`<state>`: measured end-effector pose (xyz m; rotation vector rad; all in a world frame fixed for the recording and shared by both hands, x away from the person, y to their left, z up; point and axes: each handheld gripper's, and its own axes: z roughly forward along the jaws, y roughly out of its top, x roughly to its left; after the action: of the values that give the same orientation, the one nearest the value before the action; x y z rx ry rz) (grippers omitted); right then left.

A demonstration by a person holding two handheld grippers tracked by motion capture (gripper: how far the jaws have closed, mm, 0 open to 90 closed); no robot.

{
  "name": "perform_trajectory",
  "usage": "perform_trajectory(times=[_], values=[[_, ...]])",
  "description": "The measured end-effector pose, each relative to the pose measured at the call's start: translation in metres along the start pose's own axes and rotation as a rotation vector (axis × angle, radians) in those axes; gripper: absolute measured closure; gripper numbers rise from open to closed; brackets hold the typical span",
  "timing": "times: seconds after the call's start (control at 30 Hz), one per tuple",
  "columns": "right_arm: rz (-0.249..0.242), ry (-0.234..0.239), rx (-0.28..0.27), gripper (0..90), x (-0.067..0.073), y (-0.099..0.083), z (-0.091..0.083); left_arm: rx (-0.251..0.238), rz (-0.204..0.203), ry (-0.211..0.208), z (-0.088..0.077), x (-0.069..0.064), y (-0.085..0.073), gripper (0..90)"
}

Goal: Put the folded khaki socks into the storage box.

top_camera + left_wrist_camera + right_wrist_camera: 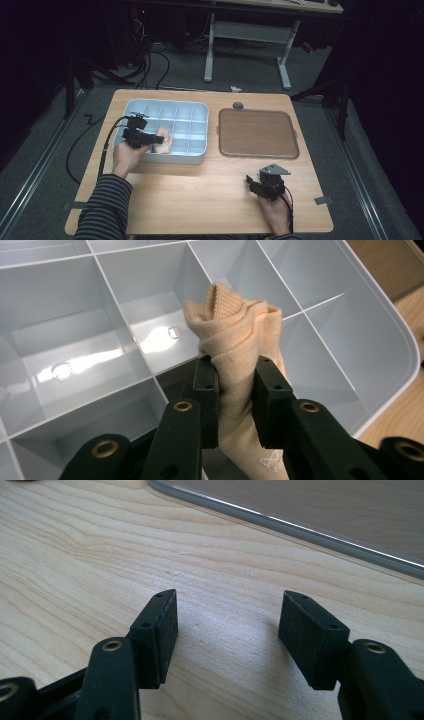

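- beige sock (235, 355) pinched between the left claw (235, 390) pads, bunched top poking up past them
- dangling over the grey divided tray (380, 340), near its front compartments
- right claw (227, 625) parked wide apart, empty, on the wood surface (100, 555)

The high view looks forward and down over the whole surface (200, 200). Each tool view sits close behind its own jaws: left over the divided tray (380, 340), right low above the surface beside the brown tray (325, 510).

No legible text anywhere; a faint pale mark on the sock (235, 365), unreadable.
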<state>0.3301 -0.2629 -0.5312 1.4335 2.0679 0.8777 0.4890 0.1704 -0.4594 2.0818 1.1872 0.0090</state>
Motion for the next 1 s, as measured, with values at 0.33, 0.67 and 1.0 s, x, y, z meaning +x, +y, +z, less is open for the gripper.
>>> perform_trajectory(times=[0.33, 0.67, 1.0], values=[[0.001, -0.001, 0.000, 41.1, 0.000, 0.000, 0.000, 0.033, -0.007, 0.007, 0.004, 0.001, 0.000, 75.6], [0.002, -0.001, 0.000, 41.1, 0.000, 0.000, 0.000, 0.058, -0.003, 0.023, 0.008, 0.000, -0.001, 75.7], [0.001, -0.003, -0.001, 41.1, 0.000, 0.000, 0.000, 0.078, -0.002, 0.023, 0.012, 0.001, -0.001, 75.7]])
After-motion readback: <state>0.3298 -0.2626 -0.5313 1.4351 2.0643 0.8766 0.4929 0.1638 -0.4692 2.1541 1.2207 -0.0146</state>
